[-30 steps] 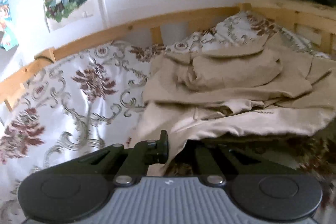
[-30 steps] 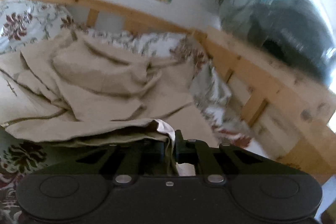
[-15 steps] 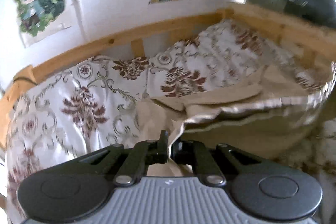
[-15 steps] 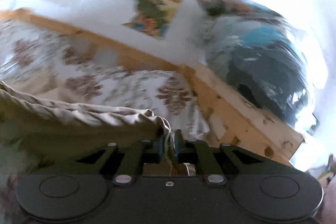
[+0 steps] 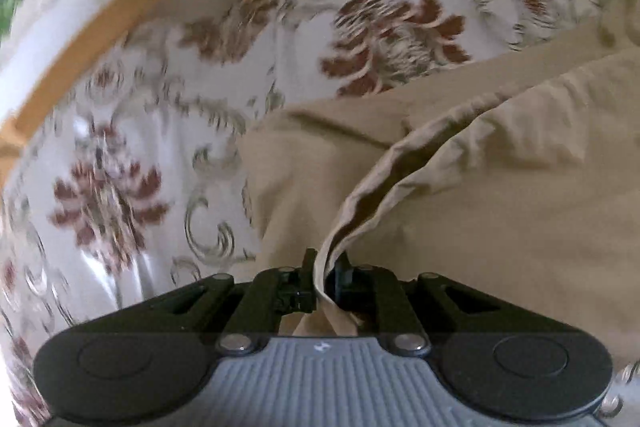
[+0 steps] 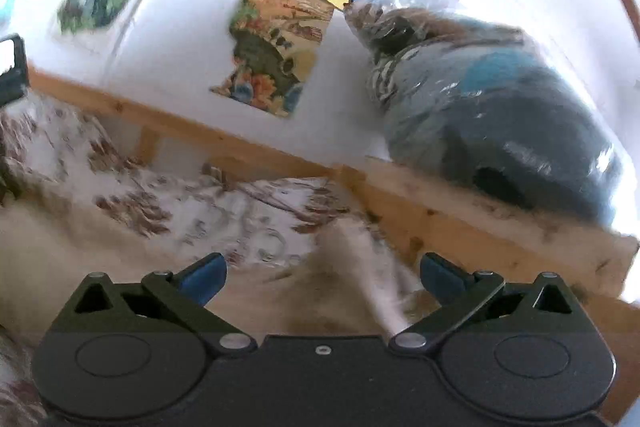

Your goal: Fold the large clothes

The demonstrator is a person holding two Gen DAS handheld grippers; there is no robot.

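One beige garment point(image 5: 480, 179), no readable writing

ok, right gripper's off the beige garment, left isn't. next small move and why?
Probably let the left gripper finish opening: its jaws are parting, yet the beige garment hem runs between them and the fold already lies on the floral bedspread. The right gripper is open, jaws widening, gripping nothing.

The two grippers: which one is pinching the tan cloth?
The left gripper: the tan cloth runs between its nearly shut fingers. The right gripper is opening wide, nothing gripped.
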